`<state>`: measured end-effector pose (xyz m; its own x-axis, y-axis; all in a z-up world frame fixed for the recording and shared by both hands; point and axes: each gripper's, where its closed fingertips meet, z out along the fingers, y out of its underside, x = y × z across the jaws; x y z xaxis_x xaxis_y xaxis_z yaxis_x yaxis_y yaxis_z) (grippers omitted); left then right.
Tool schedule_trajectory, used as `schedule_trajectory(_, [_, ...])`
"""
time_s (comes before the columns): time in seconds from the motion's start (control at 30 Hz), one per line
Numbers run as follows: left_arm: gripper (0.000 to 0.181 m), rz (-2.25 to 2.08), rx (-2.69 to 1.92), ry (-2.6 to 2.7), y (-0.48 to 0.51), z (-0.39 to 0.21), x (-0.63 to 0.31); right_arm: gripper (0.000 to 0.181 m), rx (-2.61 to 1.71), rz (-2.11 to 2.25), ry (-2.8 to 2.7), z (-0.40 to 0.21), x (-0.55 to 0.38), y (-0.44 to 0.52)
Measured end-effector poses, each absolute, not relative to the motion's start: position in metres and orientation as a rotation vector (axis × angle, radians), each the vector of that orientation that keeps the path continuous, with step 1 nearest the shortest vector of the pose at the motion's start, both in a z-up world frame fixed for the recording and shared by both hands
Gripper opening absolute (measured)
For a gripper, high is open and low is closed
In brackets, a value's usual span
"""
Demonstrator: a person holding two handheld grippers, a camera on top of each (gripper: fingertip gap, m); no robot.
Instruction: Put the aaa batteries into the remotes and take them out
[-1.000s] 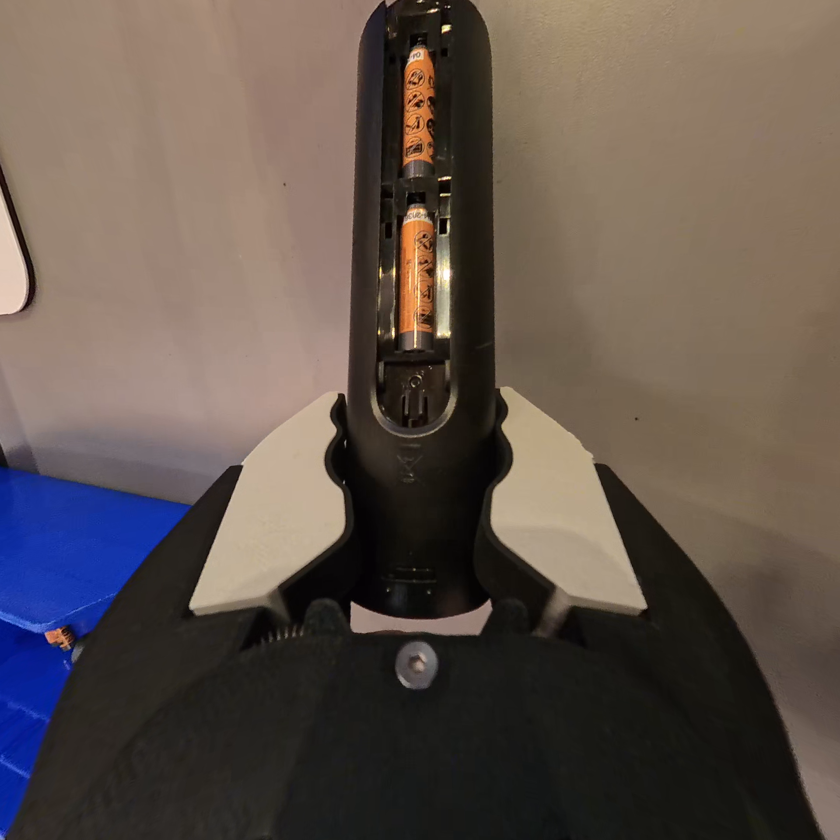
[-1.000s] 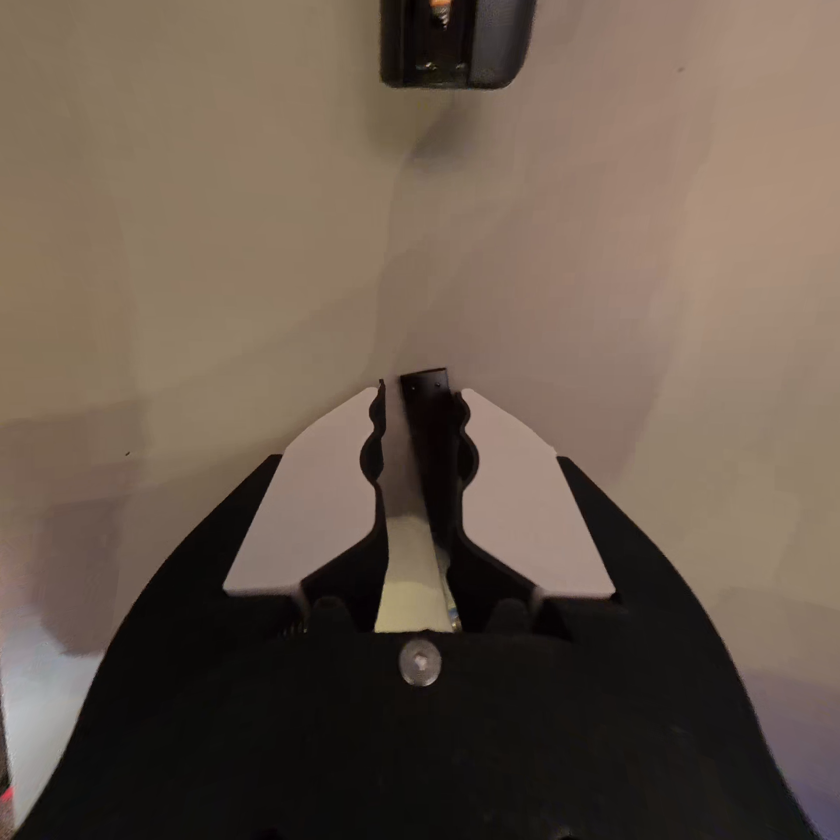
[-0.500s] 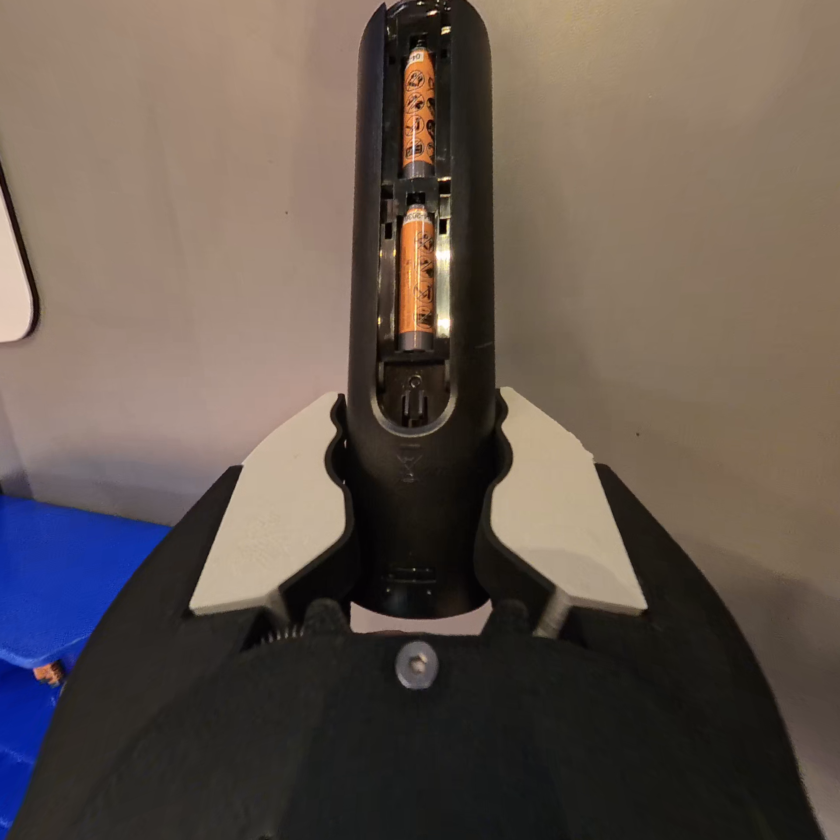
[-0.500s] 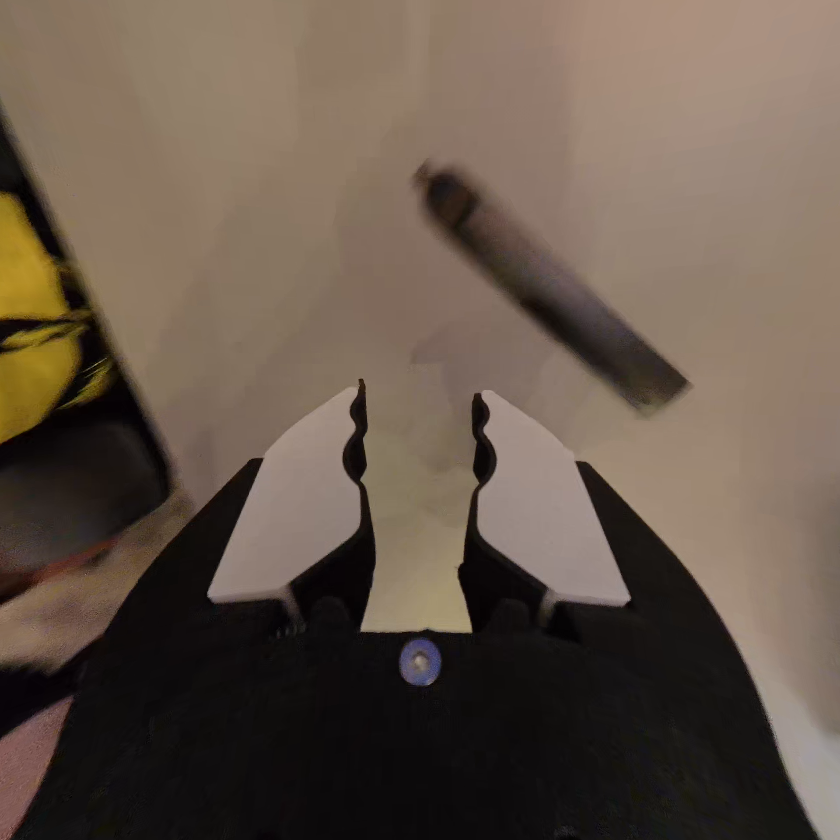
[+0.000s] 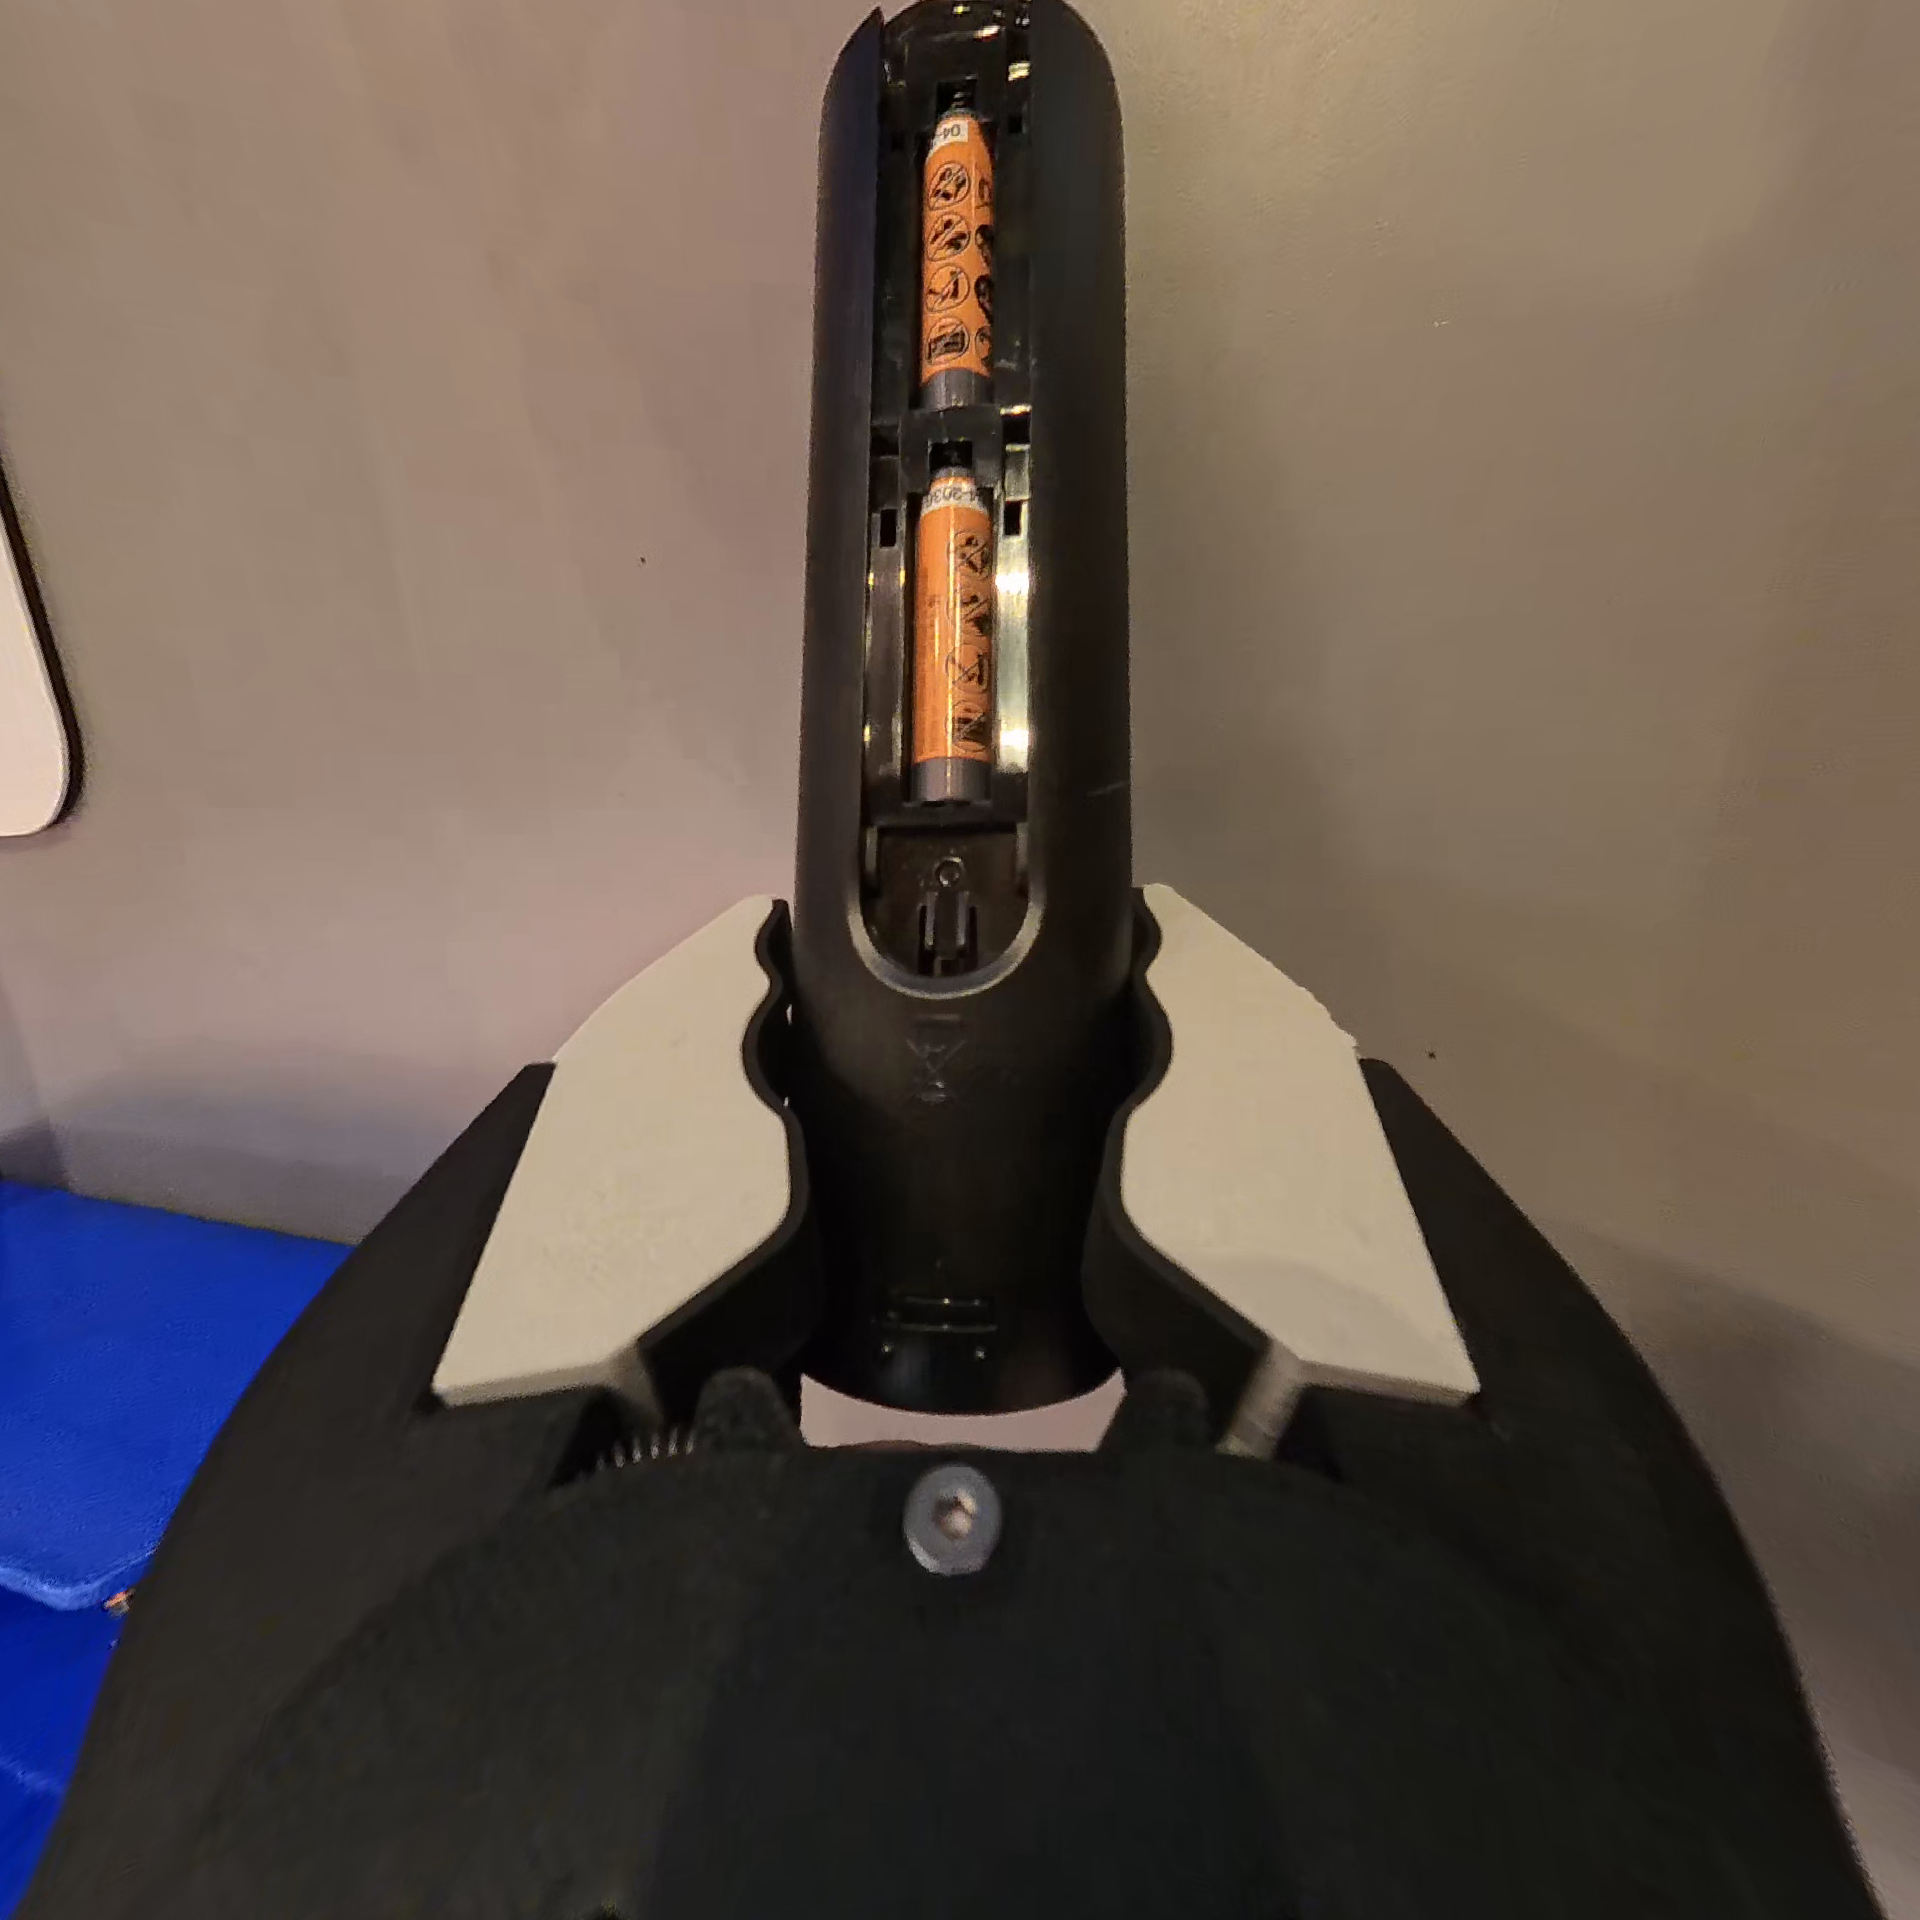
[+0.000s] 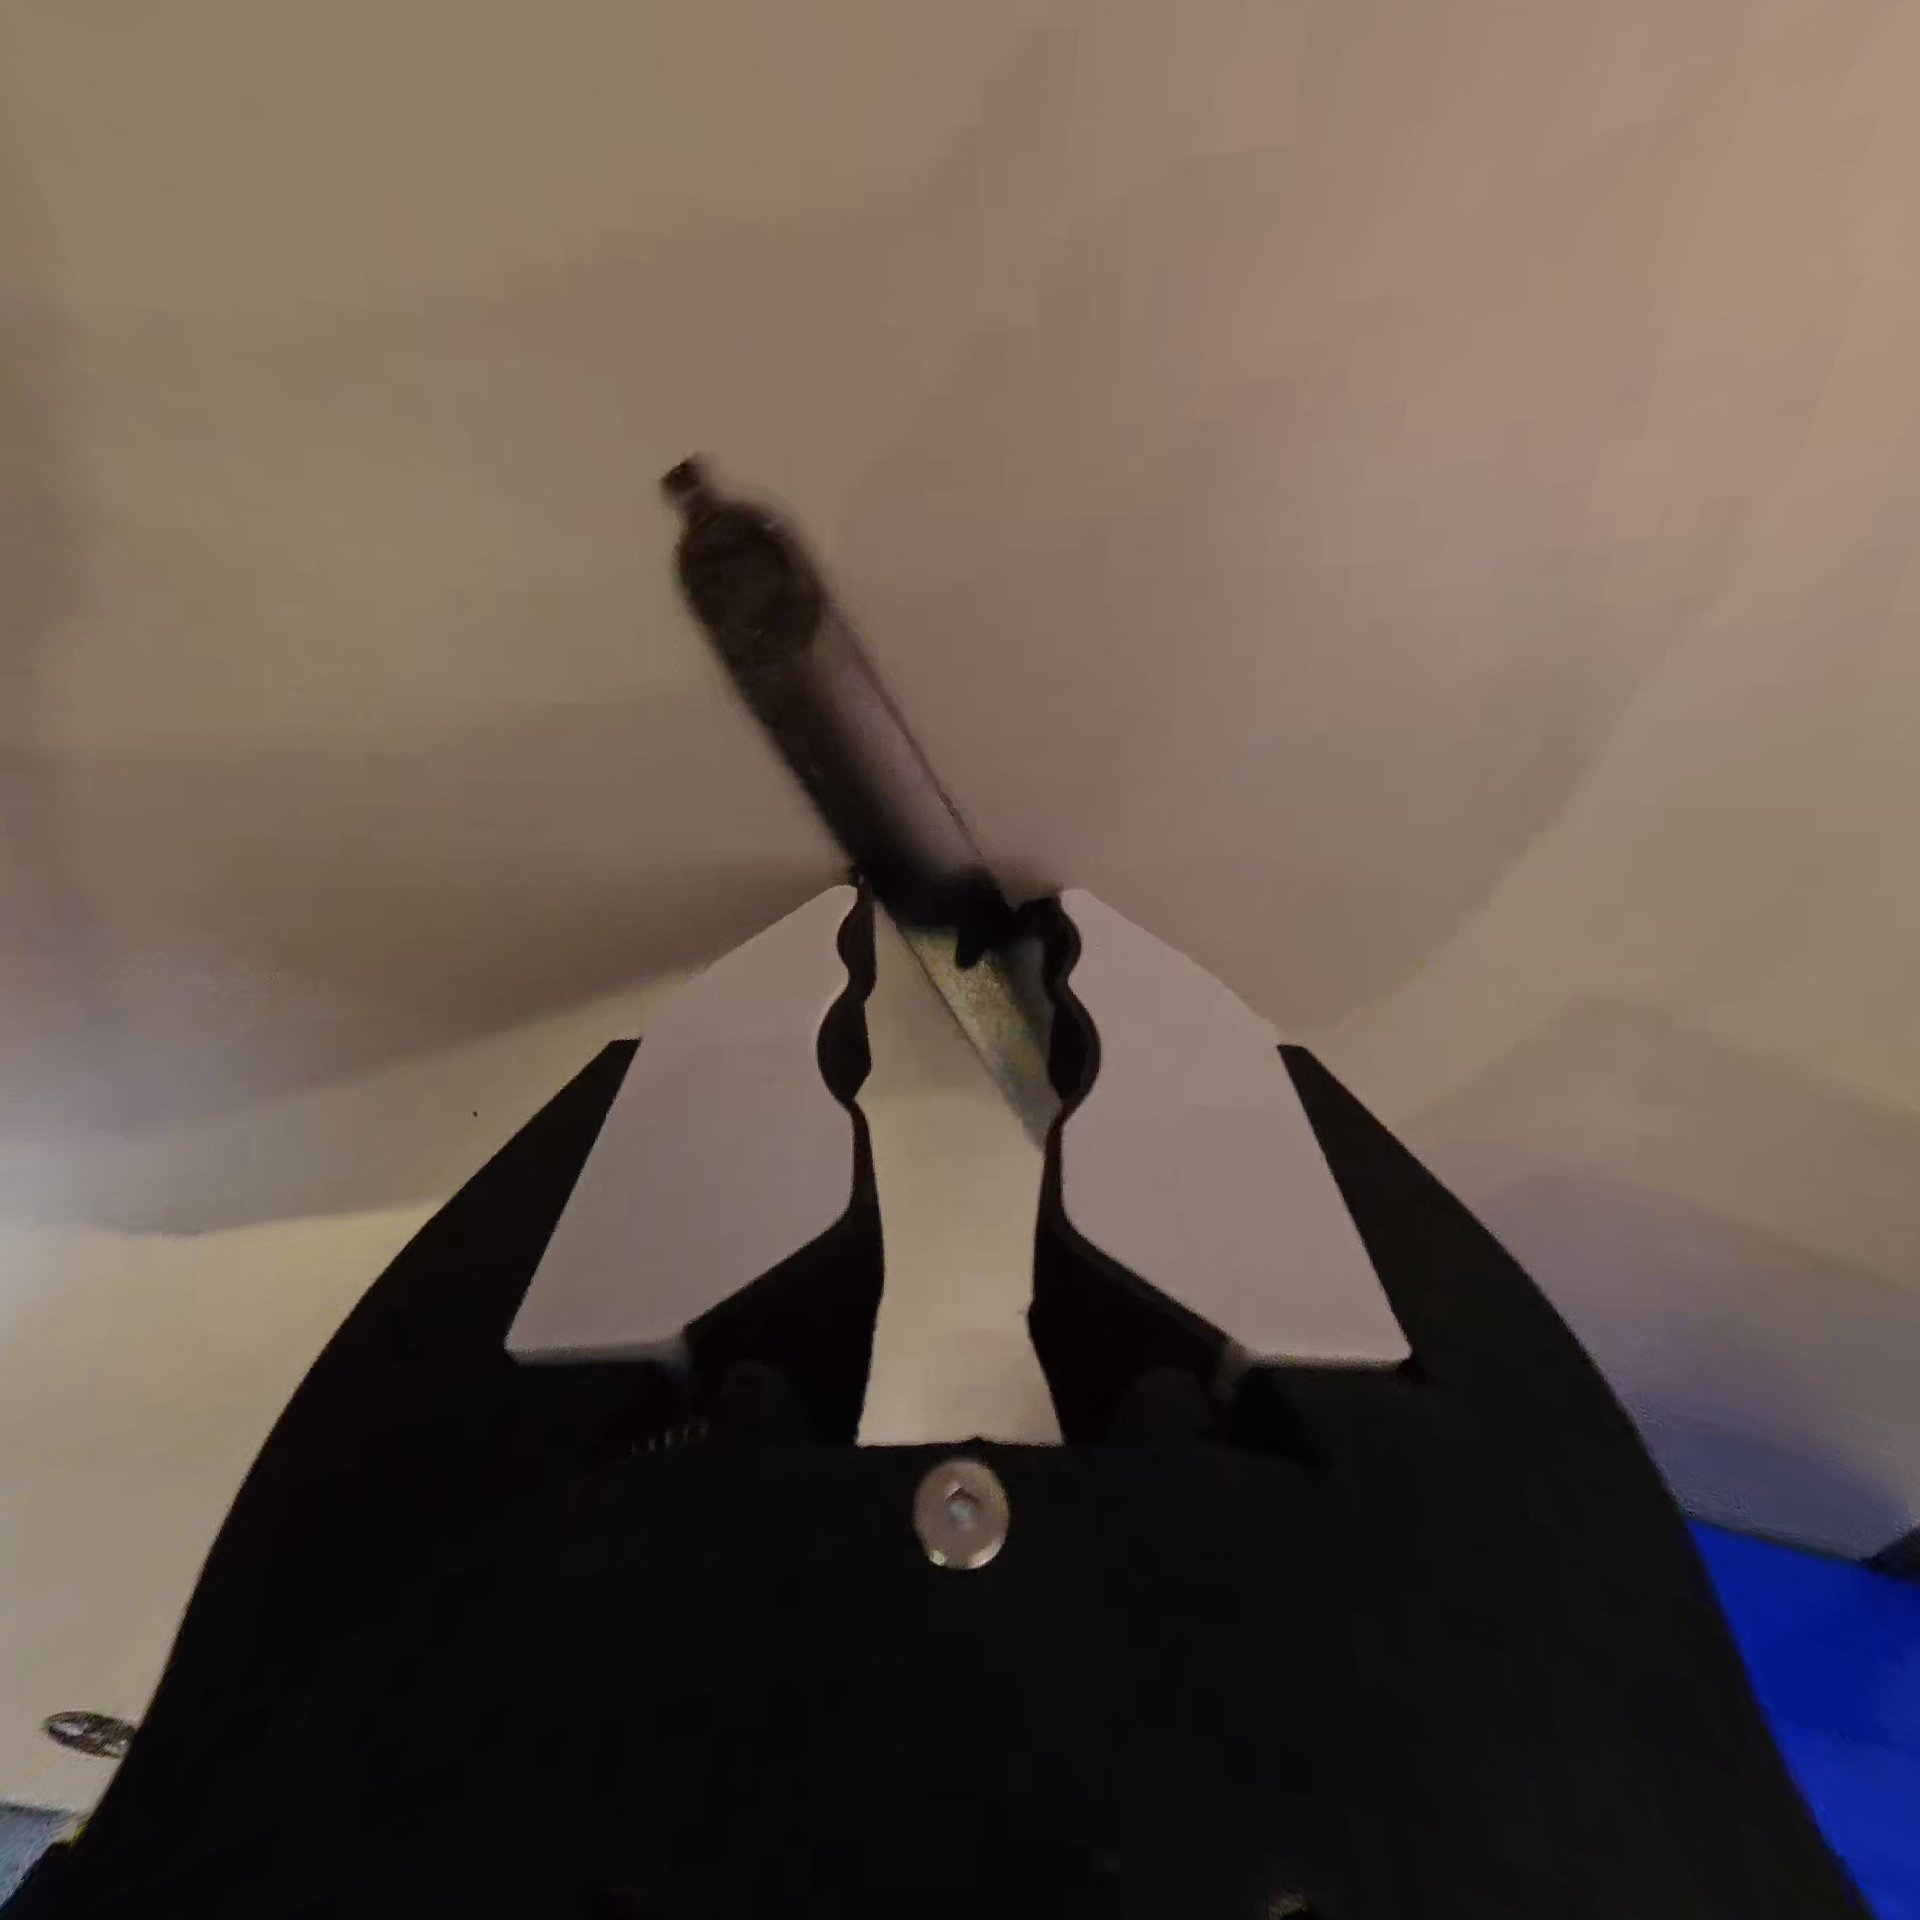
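between the two white pads of the left hand-held gripper point(image 5: 956, 935) sits a black remote point(image 5: 966, 1091), clamped at its rounded near end, body pointing straight away along the fingers over the pale tabletop point(image 5: 1507, 520). its back cover is off, compartment facing the camera. two orange aaa batteries lie end to end in the slot: far battery point(image 5: 958, 260) in the far bay, near battery point(image 5: 954, 644) in the near bay, a black divider between them. an empty latch recess sits just below the near bay. a blue mat point(image 5: 135, 1392) shows at the tabletop's left edge, near side, and a white rounded panel point(image 5: 26, 707) at the left edge farther up. right wrist view is motion-blurred: the right hand-held gripper point(image 6: 956, 914) has its jaws narrowly parted with a gap down the middle, and a long, thin black cover piece point(image 6: 821, 707) runs diagonally from the right fingertip up and to the left. cannot tell whether the jaws pinch it or it only lies under them. blue shows at the lower right corner.
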<state>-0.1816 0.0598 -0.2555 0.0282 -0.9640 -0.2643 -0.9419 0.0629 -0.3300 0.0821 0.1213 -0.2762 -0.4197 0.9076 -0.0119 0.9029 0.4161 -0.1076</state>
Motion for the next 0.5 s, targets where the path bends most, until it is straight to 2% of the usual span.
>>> schedule_trajectory(0.2, [0.061, -0.077, -1.904, 1.934, 0.063, -0.257, -0.180, 0.015, -1.896, 0.480, -2.328, -0.267, 0.068, 0.110])
schedule_trajectory(0.23, [0.061, -0.078, -1.910, 1.934, 0.063, -0.258, -0.180, 0.003, -1.898, 0.573, -2.224, -0.257, 0.059, 0.108])
schedule_trajectory(0.27, [0.061, -0.084, -1.914, 1.938, 0.062, -0.259, -0.179, 0.000, -1.904, 0.667, -2.134, -0.247, 0.050, 0.104])
schedule_trajectory(0.4, [0.061, -0.050, -1.920, 1.961, 0.063, -0.262, -0.178, 0.000, -1.964, 0.610, -2.053, -0.252, 0.039, 0.096])
schedule_trajectory(0.5, [0.061, -0.066, -1.922, 1.946, 0.061, -0.259, -0.177, 0.042, -2.140, 0.452, -1.931, -0.263, 0.051, 0.110])
